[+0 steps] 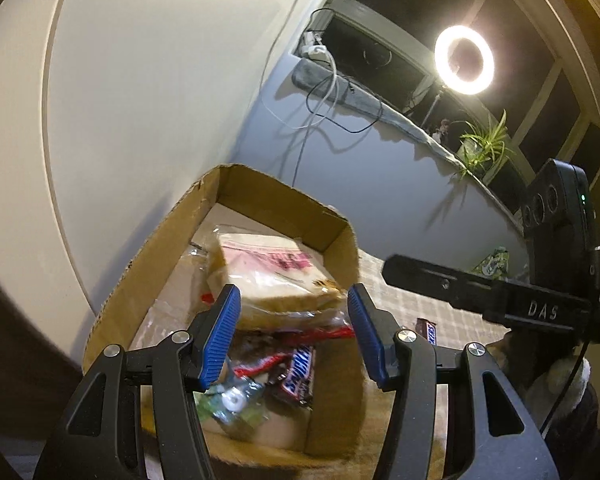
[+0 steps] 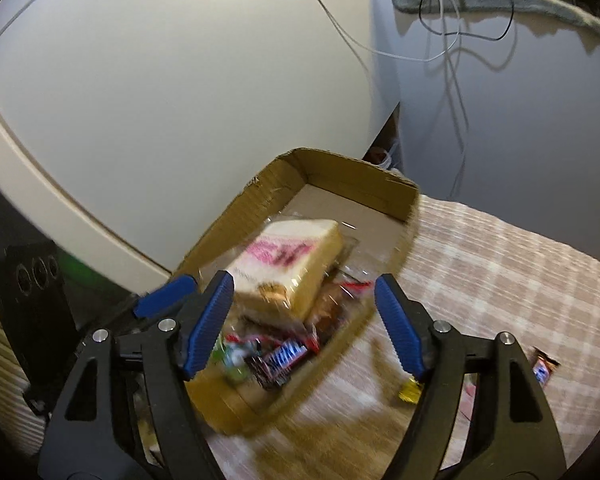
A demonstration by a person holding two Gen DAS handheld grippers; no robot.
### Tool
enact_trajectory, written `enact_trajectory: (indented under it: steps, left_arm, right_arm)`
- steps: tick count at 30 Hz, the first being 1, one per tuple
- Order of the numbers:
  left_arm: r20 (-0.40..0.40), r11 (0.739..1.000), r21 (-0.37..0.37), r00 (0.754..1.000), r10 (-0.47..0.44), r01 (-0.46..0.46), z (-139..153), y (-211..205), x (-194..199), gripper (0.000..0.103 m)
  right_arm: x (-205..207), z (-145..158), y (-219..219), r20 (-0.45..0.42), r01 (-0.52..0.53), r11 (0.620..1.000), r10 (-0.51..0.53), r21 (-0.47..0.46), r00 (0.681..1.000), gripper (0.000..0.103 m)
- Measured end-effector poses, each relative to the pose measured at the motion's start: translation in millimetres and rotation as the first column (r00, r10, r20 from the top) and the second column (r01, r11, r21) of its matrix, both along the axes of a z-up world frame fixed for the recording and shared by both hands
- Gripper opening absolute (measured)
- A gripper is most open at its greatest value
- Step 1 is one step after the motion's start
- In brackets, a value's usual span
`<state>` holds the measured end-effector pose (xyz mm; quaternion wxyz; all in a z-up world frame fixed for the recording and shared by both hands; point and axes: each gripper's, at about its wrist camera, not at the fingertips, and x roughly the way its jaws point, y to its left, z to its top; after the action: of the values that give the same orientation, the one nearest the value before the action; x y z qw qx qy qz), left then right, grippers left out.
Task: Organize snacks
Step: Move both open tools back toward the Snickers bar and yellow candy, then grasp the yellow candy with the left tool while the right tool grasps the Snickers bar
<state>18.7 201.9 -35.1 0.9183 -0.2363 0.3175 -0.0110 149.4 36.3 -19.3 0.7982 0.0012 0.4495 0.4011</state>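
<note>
- Between the fingers of the left gripper (image 1: 294, 336), and a little past them, sits the cardboard box (image 1: 260, 188) with the snacks inside. These fingers (image 1: 220, 336) are spread apart and hold nothing.
- The right gripper (image 2: 304, 324) also has its fingers (image 2: 208, 324) spread wide and hold nothing. The wrapped bread (image 2: 288, 264) lies just ahead of them in the box, on top of the other snacks.
- Below the bread, close to the left fingertips, lie a Snickers bar (image 1: 300, 376) and some small candies (image 1: 232, 400) in a messy pile.
- The bread is tilted on the pile. It may slide or tip if a finger bumps it.
- Both grippers are near the same box. I think they may knock into each other if both reach in at once.
- Beyond the right fingers, on the checked cloth (image 2: 500, 260), a yellow candy (image 2: 410, 392) and another wrapped bar (image 2: 542, 368) still wait outside the box. The yellow one is small and sits right by a finger, so it may get pushed away, not picked up.
- The right wrist view is blurry, so aiming may be hard.
- The box wall is thin. A hard push may shove the whole box.
</note>
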Motion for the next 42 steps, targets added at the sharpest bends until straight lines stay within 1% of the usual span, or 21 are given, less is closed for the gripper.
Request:
enact_trajectory:
  steps: [3, 6, 10, 14, 17, 20, 21, 24, 25, 26, 27, 28, 29, 30, 31, 33, 34, 36, 39, 41, 42]
  left_arm:
    - [0.012, 1.0, 0.024, 1.0, -0.012, 0.012, 6.4, -13.2, -5.5, 0.054]
    - [0.013, 0.997, 0.069, 0.999, -0.031, 0.03, 9.9, -30.9, -7.4, 0.054]
    - [0.003, 0.991, 0.107, 0.997, -0.077, 0.076, 9.0, -55.8, -6.0, 0.056]
    - [-0.026, 0.979, 0.152, 0.99, -0.135, 0.138, 3.2, -85.4, -0.4, 0.057]
    - [-0.048, 0.969, 0.184, 0.986, -0.157, 0.163, -2.9, -103.7, 6.2, 0.057]
    - [-0.065, 0.963, 0.193, 0.981, -0.181, 0.191, -9.1, -117.2, 12.2, 0.057]
    - [-0.071, 0.959, 0.205, 0.98, -0.184, 0.195, -11.4, -122.2, 15.1, 0.057]
    - [-0.086, 0.955, 0.205, 0.976, -0.2, 0.214, -17.0, -133.2, 24.5, 0.057]
    - [-0.095, 0.953, 0.205, 0.973, -0.21, 0.225, -20.5, -137.4, 29.0, 0.056]
    - [-0.105, 0.949, 0.21, 0.971, -0.216, 0.234, -23.2, -141.3, 33.1, 0.051]
    - [-0.118, 0.947, 0.212, 0.968, -0.221, 0.241, -26.6, -144.4, 36.7, 0.045]
    - [-0.127, 0.945, 0.213, 0.966, -0.224, 0.247, -29.7, -147.0, 39.6, 0.045]
    - [-0.141, 0.943, 0.221, 0.965, -0.223, 0.251, -33.9, -149.5, 44.4, 0.043]
    - [-0.142, 0.938, 0.244, 0.966, -0.216, 0.245, -35.1, -151.7, 46.7, 0.042]
    - [-0.144, 0.936, 0.252, 0.966, -0.214, 0.245, -35.6, -153.8, 48.3, 0.041]
    - [-0.159, 0.938, 0.237, 0.963, -0.219, 0.253, -37.8, -155.4, 53.8, 0.04]
    - [-0.165, 0.937, 0.239, 0.962, -0.219, 0.254, -38.8, -157.2, 55.9, 0.04]
    - [-0.173, 0.924, 0.274, 0.958, -0.227, 0.268, -40.6, -163.5, 56.4, 0.04]
    - [-0.199, 0.922, 0.273, 0.954, -0.225, 0.275, -48.3, -166.9, 61.9, 0.04]
    - [-0.207, 0.922, 0.271, 0.953, -0.223, 0.275, -52.8, -168.6, 65.2, 0.039]
    - [-0.212, 0.921, 0.274, 0.952, -0.222, 0.276, -54.7, -169.9, 66.7, 0.038]
  right_arm:
    - [-9.8, 3.1, -20.2, 0.039, 0.005, 1.0, -0.004, -0.02, 0.999, 0.077]
    - [-13.7, 0.6, -44.6, 0.053, 0.015, 0.999, -0.013, -0.031, 0.999, 0.083]
    - [-15.5, -3.8, -80.4, 0.069, 0.044, 0.997, -0.04, -0.057, 0.997, 0.083]
    - [-9.2, -13.6, -114.1, 0.059, 0.089, 0.993, -0.085, -0.074, 0.995, 0.083]
    - [-3.6, -21.2, -136.6, 0.056, 0.111, 0.99, -0.106, -0.086, 0.993, 0.083]
    - [0.3, -31.0, -153.7, 0.06, 0.115, 0.987, -0.109, -0.11, 0.992, 0.083]
    - [1.2, -33.7, -156.2, 0.06, 0.117, 0.986, -0.111, -0.116, 0.992, 0.083]
    - [9.3, -45.6, -165.1, 0.026, 0.127, 0.984, -0.124, -0.127, 0.992, 0.083]
    - [12.0, -49.4, -167.4, 0.014, 0.13, 0.983, -0.129, -0.129, 0.992, 0.083]
    - [14.9, -53.3, -168.8, 0.003, 0.132, 0.982, -0.132, -0.133, 0.991, 0.083]
    - [17.4, -57.0, -169.5, -0.007, 0.131, 0.982, -0.133, -0.135, 0.991, 0.079]
    - [19.6, -60.3, -169.1, -0.021, 0.128, 0.983, -0.132, -0.134, 0.991, 0.077]
    - [22.1, -64.0, -168.7, -0.039, 0.122, 0.984, -0.128, -0.131, 0.991, 0.072]
    - [24.1, -67.9, -167.7, -0.058, 0.116, 0.985, -0.124, -0.128, 0.991, 0.067]
    - [25.5, -71.3, -166.6, -0.073, 0.111, 0.986, -0.121, -0.127, 0.99, 0.065]
    - [27.8, -79.3, -163.2, -0.103, 0.101, 0.987, -0.114, -0.125, 0.988, 0.059]
    - [28.6, -82.3, -161.2, -0.114, 0.096, 0.988, -0.11, -0.125, 0.987, 0.058]
    - [29.3, -86.1, -157.4, -0.123, 0.09, 0.988, -0.105, -0.124, 0.987, 0.056]
    - [31.7, -88.5, -153.2, -0.121, 0.091, 0.987, -0.107, -0.13, 0.987, 0.056]
    - [33.5, -90.6, -150.3, -0.116, 0.093, 0.986, -0.11, -0.141, 0.987, 0.054]
    - [34.2, -91.1, -148.3, -0.112, 0.091, 0.985, -0.108, -0.146, 0.988, 0.053]
